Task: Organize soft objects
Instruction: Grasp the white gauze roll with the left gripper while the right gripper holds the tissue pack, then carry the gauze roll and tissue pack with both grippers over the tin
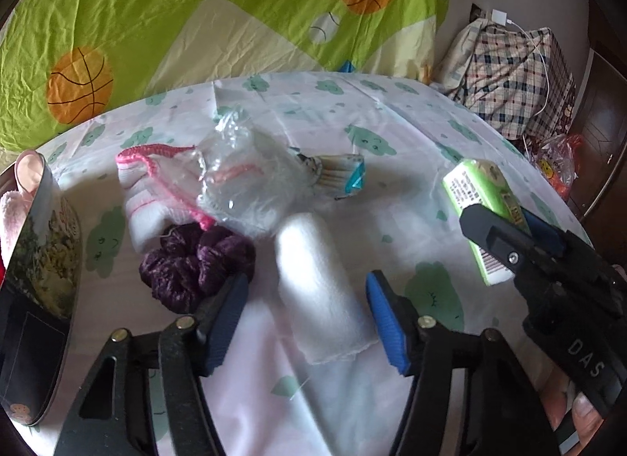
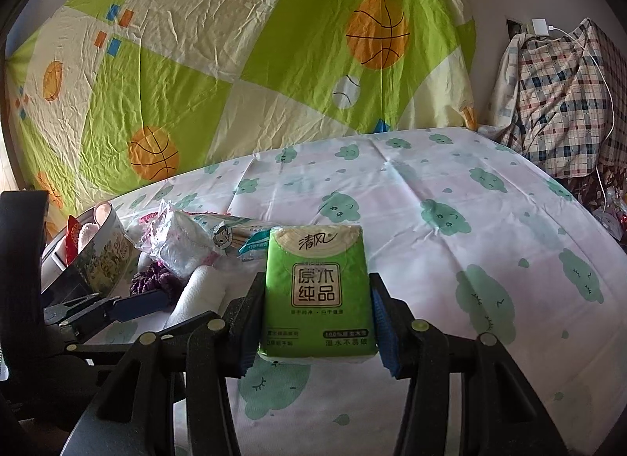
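Your right gripper (image 2: 315,318) is clamped on the green tissue pack (image 2: 316,295); both pads press its 2 long sides, and the pack stands upright between them, lifted off the sheet. Your left gripper (image 1: 307,299) stands about half open around the white rolled towel (image 1: 313,271); the towel lies between the blue pads, but gaps show on both sides, so nothing is gripped there.

Just left of the left claw's left finger sits the purple scrunchie (image 1: 196,267), touching the pad's tip; ahead of it lie a white cloth with pink trim (image 1: 145,197) and a crumpled clear plastic bag (image 1: 239,173); beyond the towel, a small blue-and-white packet (image 1: 337,175). Far left of that claw stands a printed container (image 1: 47,260) with something pink and fluffy inside.

Everything rests on a white sheet with green cloud prints (image 2: 450,228); behind it hangs a green and cream cloth with 3 or more basketballs (image 2: 274,64). To the far right of both claws a plaid fabric heap (image 2: 560,111) sits against the wall, with a white charger and cable (image 2: 542,28) above it.
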A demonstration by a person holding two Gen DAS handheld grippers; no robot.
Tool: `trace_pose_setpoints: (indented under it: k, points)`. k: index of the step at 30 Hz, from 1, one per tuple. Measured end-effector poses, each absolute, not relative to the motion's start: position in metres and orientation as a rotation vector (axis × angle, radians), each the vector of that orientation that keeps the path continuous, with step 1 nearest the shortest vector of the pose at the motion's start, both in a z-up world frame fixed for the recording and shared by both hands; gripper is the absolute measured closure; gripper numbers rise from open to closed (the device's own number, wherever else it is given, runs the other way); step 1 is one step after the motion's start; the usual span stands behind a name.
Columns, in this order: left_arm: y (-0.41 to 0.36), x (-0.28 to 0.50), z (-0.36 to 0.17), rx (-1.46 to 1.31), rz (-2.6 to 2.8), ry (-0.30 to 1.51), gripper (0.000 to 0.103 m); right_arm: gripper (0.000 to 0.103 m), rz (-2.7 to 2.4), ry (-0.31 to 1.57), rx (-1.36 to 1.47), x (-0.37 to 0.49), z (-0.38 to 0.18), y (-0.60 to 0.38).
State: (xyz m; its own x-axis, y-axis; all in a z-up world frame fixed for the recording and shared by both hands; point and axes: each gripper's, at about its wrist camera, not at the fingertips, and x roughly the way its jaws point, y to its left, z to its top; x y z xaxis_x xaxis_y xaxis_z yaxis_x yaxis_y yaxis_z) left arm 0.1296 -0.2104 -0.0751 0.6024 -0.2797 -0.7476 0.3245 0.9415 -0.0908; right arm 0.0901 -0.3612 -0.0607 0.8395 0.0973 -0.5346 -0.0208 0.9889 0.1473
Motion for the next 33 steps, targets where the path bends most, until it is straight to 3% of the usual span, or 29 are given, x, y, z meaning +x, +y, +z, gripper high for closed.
trace_pose_setpoints:
  k: [1,2,4,5,20,33]
  points:
    - [-0.210,0.133,-0.078,0.050,-0.359,0.877,0.053,0.051,0.062,0.572,0.136,0.090,-0.061,-0.361]
    - [-0.208,0.133,-0.078,0.037,-0.362,0.879,0.054,0.051,0.063,0.571,0.136,0.090,-0.061,-0.361]
    - [-0.206,0.133,-0.078,0.029,-0.370,0.877,0.069,0.051,0.065,0.569,0.140,0.090,-0.061,-0.362]
    - [-0.206,0.132,-0.078,0.030,-0.370,0.875,0.070,0.051,0.066,0.568,0.144,0.089,-0.061,-0.363]
    - [-0.185,0.104,-0.054,0.053,-0.310,0.684,0.072,0.051,0.077,0.501,0.157,0.080,-0.055,-0.364]
    - [-0.147,0.090,-0.057,0.005,-0.271,0.649,0.072,0.051,0.092,0.460,0.157,0.073,-0.052,-0.353]
